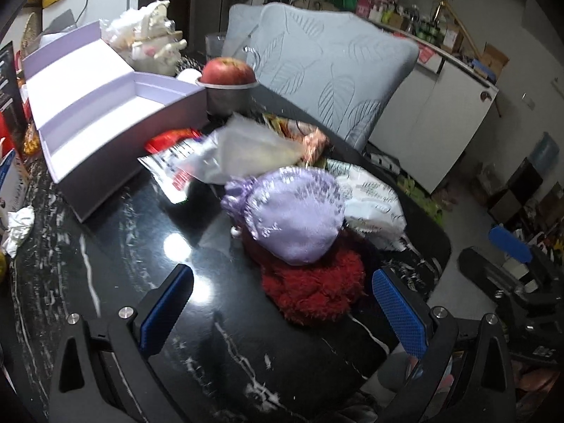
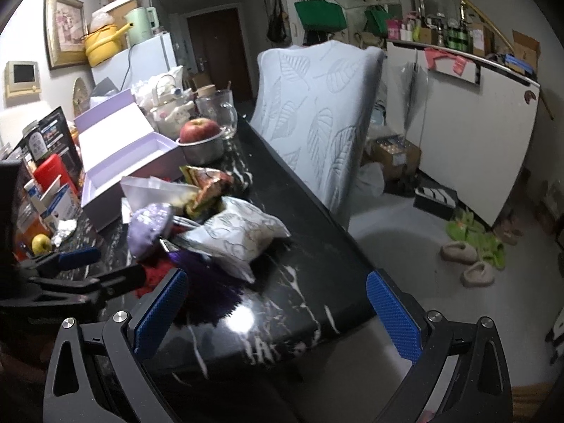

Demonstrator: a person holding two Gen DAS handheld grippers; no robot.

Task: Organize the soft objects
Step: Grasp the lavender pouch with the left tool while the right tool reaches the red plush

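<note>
A lilac satin pouch (image 1: 292,215) lies on a red fuzzy item (image 1: 317,292) on the black marble table (image 1: 116,275). A white patterned soft bag (image 1: 373,204) lies to its right. My left gripper (image 1: 282,306) is open and empty, with the red item between its fingertips. In the right wrist view, the pouch (image 2: 148,229), the white bag (image 2: 239,232) and a purple fuzzy item (image 2: 208,282) lie ahead of my right gripper (image 2: 278,310), which is open and empty above the table edge. An open lilac box (image 1: 95,120) stands at the left.
An apple (image 1: 227,70) sits in a metal bowl behind the pile, among snack packets (image 1: 183,162). A grey leaf-patterned chair back (image 1: 335,77) stands behind the table. Clutter lines the left edge, including crumpled foil (image 1: 19,225). The right gripper shows at right in the left wrist view (image 1: 511,268).
</note>
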